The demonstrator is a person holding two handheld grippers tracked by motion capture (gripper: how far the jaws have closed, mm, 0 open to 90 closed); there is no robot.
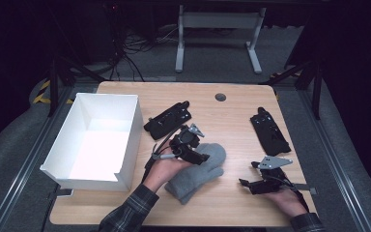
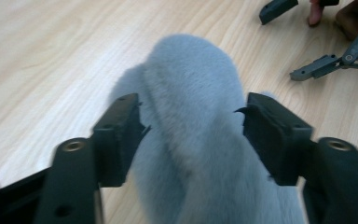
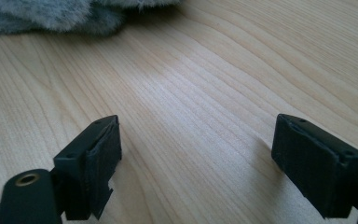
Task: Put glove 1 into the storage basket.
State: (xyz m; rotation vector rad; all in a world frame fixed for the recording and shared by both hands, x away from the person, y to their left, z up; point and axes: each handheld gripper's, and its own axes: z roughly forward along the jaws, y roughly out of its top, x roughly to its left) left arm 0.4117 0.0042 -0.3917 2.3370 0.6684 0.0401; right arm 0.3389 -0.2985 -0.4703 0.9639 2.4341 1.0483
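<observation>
Grasping step: left gripper (image 1: 200,155) is closing in on the grey mitten (image 1: 198,171), its jaws spread wide on either side of the fleecy body and not yet pinching it.
Mitten position: it lies flat on the table (image 1: 232,121), near the front edge and about mid-width, thumb lobe pointing toward the right side; just to the right of the white box (image 1: 96,140).
Mitten seen close: in the left gripper view the mitten (image 2: 191,135) bulges up between the two pads (image 2: 121,135), touching or nearly touching both.
Handling judgement: soft and thick, so it will likely compress a lot; a shallow pinch could catch only the pile and slip off.
Doing it well: lower the jaws until the pads straddle a good fold of fabric, close fully, then lift straight up before moving toward the box.
Right gripper: right gripper (image 1: 256,183) rests low over bare wood near the front right, jaws released and wide apart with nothing between them; in its own view the gripper (image 3: 196,163) has the mitten's edge (image 3: 51,18) well ahead.
Risk: the trailing end may drag on the box wall when carried over.
Other items: two black strap-like pieces lie farther back, left one (image 1: 168,120) and right one (image 1: 269,130), apart from the mitten.
</observation>
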